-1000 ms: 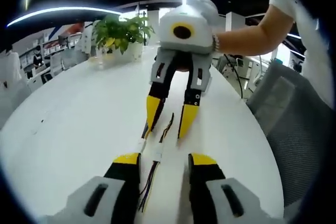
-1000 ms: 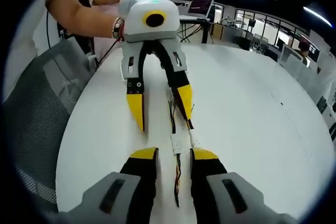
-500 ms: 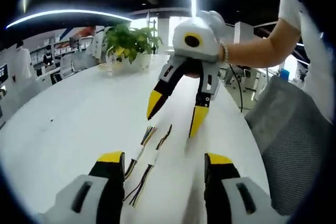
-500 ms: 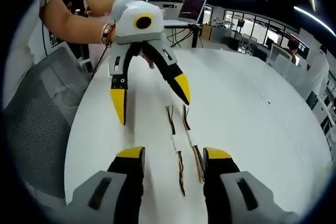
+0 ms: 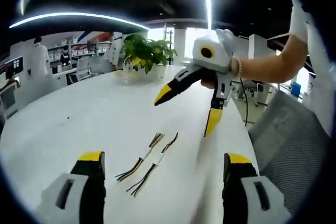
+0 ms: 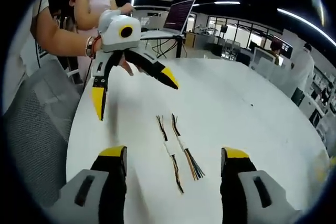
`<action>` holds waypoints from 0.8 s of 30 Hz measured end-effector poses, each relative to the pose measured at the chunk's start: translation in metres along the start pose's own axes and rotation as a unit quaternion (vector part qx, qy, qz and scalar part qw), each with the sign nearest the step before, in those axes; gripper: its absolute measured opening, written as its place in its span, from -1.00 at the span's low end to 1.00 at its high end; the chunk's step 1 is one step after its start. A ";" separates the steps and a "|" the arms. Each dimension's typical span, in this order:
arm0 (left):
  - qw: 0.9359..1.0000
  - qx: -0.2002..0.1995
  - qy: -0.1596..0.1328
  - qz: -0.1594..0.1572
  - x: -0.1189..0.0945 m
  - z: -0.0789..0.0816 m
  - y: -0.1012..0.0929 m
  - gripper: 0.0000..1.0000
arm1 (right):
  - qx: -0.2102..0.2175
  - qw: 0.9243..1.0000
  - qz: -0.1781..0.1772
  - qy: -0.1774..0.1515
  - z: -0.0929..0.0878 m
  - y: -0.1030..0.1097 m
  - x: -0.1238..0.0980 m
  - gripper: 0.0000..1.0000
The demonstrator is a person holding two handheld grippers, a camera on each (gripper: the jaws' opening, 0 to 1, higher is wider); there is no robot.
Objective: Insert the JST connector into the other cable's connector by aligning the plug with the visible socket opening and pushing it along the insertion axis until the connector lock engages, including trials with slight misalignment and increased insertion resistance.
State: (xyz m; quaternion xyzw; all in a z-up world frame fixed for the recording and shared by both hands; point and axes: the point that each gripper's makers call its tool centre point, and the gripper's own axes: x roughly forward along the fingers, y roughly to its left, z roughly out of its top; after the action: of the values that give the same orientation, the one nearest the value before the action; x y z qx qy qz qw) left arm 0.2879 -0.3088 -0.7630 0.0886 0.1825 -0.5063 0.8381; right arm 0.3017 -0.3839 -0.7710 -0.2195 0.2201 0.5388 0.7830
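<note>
Two short wire cables, each with a small white JST connector, lie side by side on the white table [image 5: 79,124]. One cable [image 5: 140,160] and the other cable [image 5: 156,162] rest between the two grippers, held by neither. My left gripper [image 5: 164,158] is open wide, its yellow tips well short of the cables. My right gripper [image 5: 186,111] hangs above the table beyond them, also open. In the right gripper view the cables [image 6: 169,149] [image 6: 184,148] lie just ahead of my open right gripper [image 6: 174,153]. The left gripper [image 6: 134,93] hovers above them, spread wide.
A potted plant [image 5: 148,52] stands at the table's far end. A grey mesh chair [image 5: 286,145] [image 6: 31,140] sits along the table's edge. A laptop [image 6: 179,14] stands on a further desk, and a person in pink [image 6: 94,1] stands nearby.
Both grippers have opened from narrow to wide and drawn back and up from the cables. The two cables stay lying on the table.
</note>
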 end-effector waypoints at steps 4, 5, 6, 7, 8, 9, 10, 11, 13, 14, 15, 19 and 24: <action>1.000 -0.003 -0.010 0.017 -0.013 0.003 -0.001 0.97 | 0.013 1.000 -0.020 -0.019 0.004 0.001 -0.007 0.67; 1.000 -0.006 -0.013 0.019 -0.015 0.004 -0.003 0.97 | 0.018 0.999 -0.024 -0.024 0.005 0.001 -0.010 0.68; 1.000 -0.007 -0.016 0.024 -0.018 0.005 -0.003 0.97 | 0.019 0.999 -0.029 -0.026 0.005 0.001 -0.011 0.71; 0.999 -0.006 -0.022 0.032 -0.022 0.007 -0.002 0.97 | 0.021 0.999 -0.038 -0.028 0.004 0.000 -0.013 0.75; 0.999 -0.008 -0.023 0.034 -0.024 0.007 -0.003 0.98 | 0.025 0.998 -0.051 -0.030 0.004 -0.003 -0.015 0.82; 0.999 -0.013 -0.023 0.039 -0.027 0.006 -0.003 0.98 | 0.025 0.997 -0.061 -0.033 0.003 -0.005 -0.017 0.86; 0.999 -0.019 -0.025 0.044 -0.030 0.006 -0.004 0.98 | 0.027 0.997 -0.065 -0.036 0.004 -0.005 -0.019 0.88; 0.998 -0.027 -0.031 0.051 -0.033 0.006 -0.005 0.98 | 0.030 0.997 -0.067 -0.036 0.003 -0.004 -0.022 0.88; 0.997 -0.030 -0.040 0.064 -0.040 0.006 -0.005 0.98 | 0.035 0.996 -0.075 -0.041 0.003 -0.005 -0.025 0.92; 0.996 -0.031 -0.044 0.072 -0.043 0.006 -0.004 0.99 | 0.037 0.995 -0.085 -0.047 0.004 -0.006 -0.029 0.97; 0.995 -0.036 -0.046 0.082 -0.048 0.006 -0.004 0.99 | 0.041 0.994 -0.092 -0.050 0.004 -0.007 -0.031 1.00; 0.991 -0.053 -0.051 0.109 -0.065 0.003 -0.002 0.99 | 0.062 0.990 -0.106 -0.066 0.006 -0.005 -0.043 1.00; 0.985 -0.059 -0.070 0.148 -0.089 0.006 0.002 0.99 | 0.071 0.986 -0.126 -0.082 0.008 -0.001 -0.057 1.00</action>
State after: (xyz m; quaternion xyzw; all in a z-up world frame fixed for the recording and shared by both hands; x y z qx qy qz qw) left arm 0.2537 -0.2365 -0.7224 0.0295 0.1381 -0.3696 0.9184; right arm 0.2847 -0.4226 -0.7312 -0.1448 0.1636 0.4352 0.8734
